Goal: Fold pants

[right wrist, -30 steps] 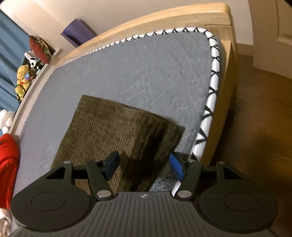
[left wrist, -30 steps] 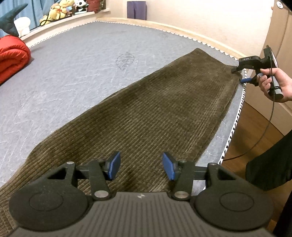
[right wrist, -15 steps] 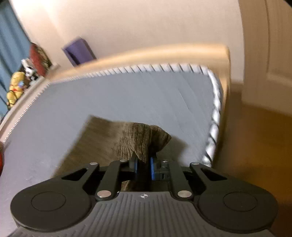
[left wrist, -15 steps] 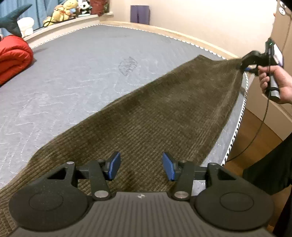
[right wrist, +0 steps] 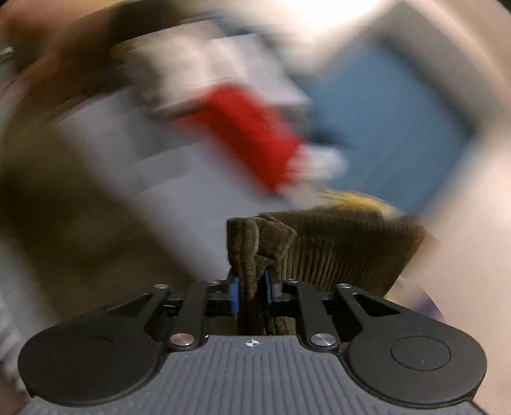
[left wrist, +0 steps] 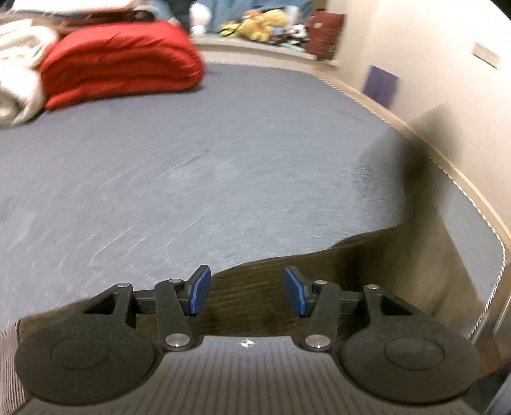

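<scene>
The right tongs (right wrist: 249, 295) were pinching a bunched fold of the dark olive-brown corduroy pants (right wrist: 338, 252), the blue pads (right wrist: 234, 295) pressed against the ribbed cloth from both sides. More of the fabric spread out to the right of the grip. Everything behind it in the right wrist view was smeared by motion blur; only a red streak and a blue patch could be made out.

The left tongs (left wrist: 247, 295) were spread wide with nothing between their blue pads (left wrist: 199, 293). Beneath and ahead of them the pants (left wrist: 367, 261) lay on the grey quilted mattress (left wrist: 207, 166), and one blurred part of the cloth rose steeply along the right side near the bed's wooden edge (left wrist: 447, 161). A folded red puffy quilt (left wrist: 118, 60) sat at the far side of the mattress beside white bedding (left wrist: 19, 70), with a yellow plush toy (left wrist: 258, 24) on the ledge beyond. A purple rectangle (left wrist: 381, 84) stood against the wall. No brand, label or writing was legible in either view.
</scene>
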The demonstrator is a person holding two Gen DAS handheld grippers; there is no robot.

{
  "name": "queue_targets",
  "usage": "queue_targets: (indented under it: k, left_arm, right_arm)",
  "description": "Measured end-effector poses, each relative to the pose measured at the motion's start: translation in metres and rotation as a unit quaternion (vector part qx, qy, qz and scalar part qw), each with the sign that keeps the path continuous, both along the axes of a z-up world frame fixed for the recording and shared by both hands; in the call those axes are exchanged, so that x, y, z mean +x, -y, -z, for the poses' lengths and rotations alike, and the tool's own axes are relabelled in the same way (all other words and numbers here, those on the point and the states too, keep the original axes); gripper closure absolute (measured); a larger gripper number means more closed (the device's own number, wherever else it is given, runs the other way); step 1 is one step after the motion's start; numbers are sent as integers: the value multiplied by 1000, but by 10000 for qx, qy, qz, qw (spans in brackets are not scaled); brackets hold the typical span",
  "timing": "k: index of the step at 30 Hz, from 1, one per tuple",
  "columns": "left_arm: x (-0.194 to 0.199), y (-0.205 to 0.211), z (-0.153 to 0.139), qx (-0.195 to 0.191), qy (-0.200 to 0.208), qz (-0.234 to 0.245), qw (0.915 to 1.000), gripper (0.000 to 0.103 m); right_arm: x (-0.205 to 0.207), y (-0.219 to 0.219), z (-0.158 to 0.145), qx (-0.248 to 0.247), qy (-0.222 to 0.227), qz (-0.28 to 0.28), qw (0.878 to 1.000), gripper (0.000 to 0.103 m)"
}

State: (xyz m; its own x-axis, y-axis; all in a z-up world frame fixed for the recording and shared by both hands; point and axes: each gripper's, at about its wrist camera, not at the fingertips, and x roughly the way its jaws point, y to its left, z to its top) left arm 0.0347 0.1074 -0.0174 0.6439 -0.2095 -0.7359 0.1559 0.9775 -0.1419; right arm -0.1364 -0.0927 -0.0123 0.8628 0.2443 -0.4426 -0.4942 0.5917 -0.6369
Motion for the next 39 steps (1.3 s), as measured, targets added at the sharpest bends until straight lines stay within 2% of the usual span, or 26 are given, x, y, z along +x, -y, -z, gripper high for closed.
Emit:
queue_targets:
  k: [2,3,4,8,10,13,16,17,19,22,23,25,26,27,29,31,32,33,34,36,39]
  left_arm:
    - [2,-8,4,-82,-156,-102,9998,47]
    - [3,-10,7,-141,-231,-124,9996,47]
    - [3,-11,8,-189,-285,-121,9993,47]
    - [8,-12,13,-363,-435,-53,9984,47]
    - [12,-9,16,-455,-504,-40,9977,47]
    - [15,-6,25,-640,-633,4,9959,47]
    - [22,7,32,-808,-734,83,9940,50]
    - [23,12,32,-760,-677,123,9947,53]
    - [23,29,27,-553,-396,332,9971,76]
    - [19,50,15,-658,-76,819,9944,80]
    - [18,57,14,-697,-19,996,9926,80]
    - [15,69,15,-472,69,1269,9908,80]
    - [16,75,21,-192,24,1341,9908,80]
    - [20,79,33,253,-161,1292,9912,79]
    - [29,78,55,899,-523,1026,9893,80]
    - [30,75,57,850,-489,958,9906,80]
    - [29,76,53,878,-450,919,9909,80]
    - [27,78,49,897,-377,892,9913,80]
    - [25,80,45,896,-301,883,9916,80]
    - [21,82,38,846,-85,879,9925,80]
    - [16,85,27,662,146,942,9932,79]
  right_arm:
    - [-29,-23,30,-403,-435,-782,9952,79]
    - [-39,-29,37,-592,-615,-1057,9907,72]
    - [-46,-31,38,-625,-722,-1180,9884,71]
    - [-56,-21,4,119,-1115,-1577,9811,52]
    - [-44,-13,-15,523,-1296,-1456,9794,46]
    - [-25,-1,-27,942,-1569,-1232,9754,45]
    - [-7,11,-23,1206,-1752,-783,9740,45]
    - [-4,12,-21,1309,-1792,-644,9729,45]
    - [3,14,-17,1469,-1758,-416,9725,47]
    - [8,14,-12,1537,-1519,-330,9758,47]
    - [9,15,-12,1582,-1477,-326,9758,48]
    - [12,17,-14,1763,-1440,-282,9734,48]
    - [14,18,-15,1847,-1449,-251,9717,48]
    - [16,19,-15,1894,-1477,-208,9705,48]
    - [20,19,-11,1886,-1565,-130,9694,48]
    - [26,16,-1,1701,-2014,-150,9645,48]
    - [30,12,9,1422,-2628,-292,9539,53]
    - [30,11,17,1279,-3015,-401,9440,60]
    - [28,11,22,1239,-3183,-450,9388,58]
    - [18,9,24,1110,-2979,-531,9466,58]
    - [15,12,11,1426,-2923,-640,9435,60]
